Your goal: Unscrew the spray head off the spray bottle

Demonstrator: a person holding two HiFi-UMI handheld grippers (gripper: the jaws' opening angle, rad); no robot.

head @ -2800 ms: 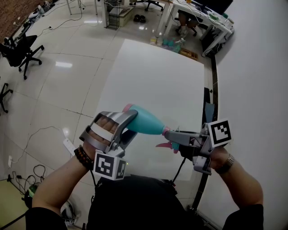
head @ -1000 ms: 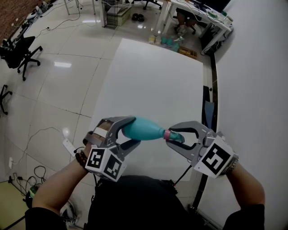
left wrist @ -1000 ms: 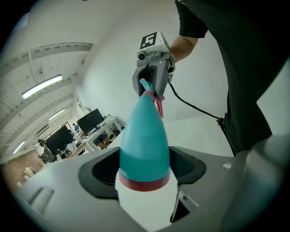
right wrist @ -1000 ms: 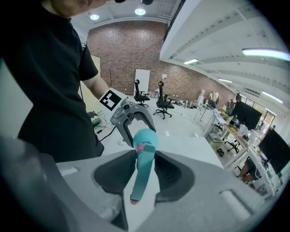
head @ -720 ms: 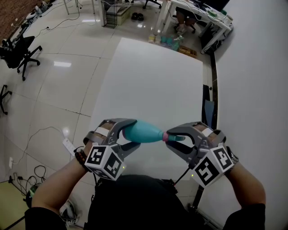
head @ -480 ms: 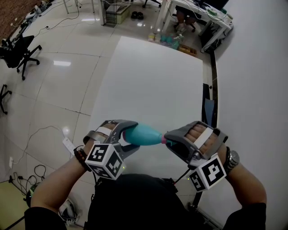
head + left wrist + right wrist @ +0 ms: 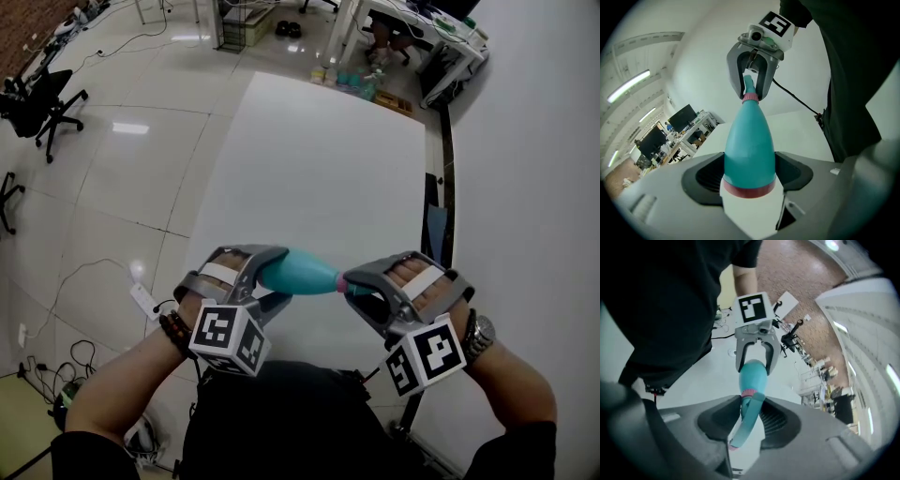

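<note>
Black cloth of the person's shirt (image 7: 281, 422) filled the nearest edge of the head view, with a bead bracelet (image 7: 176, 330) on the left wrist and a metal wristwatch (image 7: 478, 333) on the right. Just beyond, the left gripper (image 7: 270, 278) was clamped on the wide lower end of a teal plastic spray bottle (image 7: 298, 272), its pads pressing both sides just above the pink band at the base. The bottle lay roughly level in the air, above the near part of a white rectangular table (image 7: 319, 159). Its narrow neck pointed at the right gripper (image 7: 361, 291), whose jaws were closed on the teal spray head (image 7: 747, 420) at its pink collar.

The tabletop beyond the grippers lay bare out to its far edge. Its right edge ran close along a white wall (image 7: 534, 169), with a dark strip between them. Its left edge gave onto a glossy tiled floor (image 7: 122, 178) with loose cables (image 7: 56, 366). Farther off stood black office chairs (image 7: 42, 94) and white desks (image 7: 412, 37).

The only legible markings were black-and-white square patterns on each gripper's cube.
</note>
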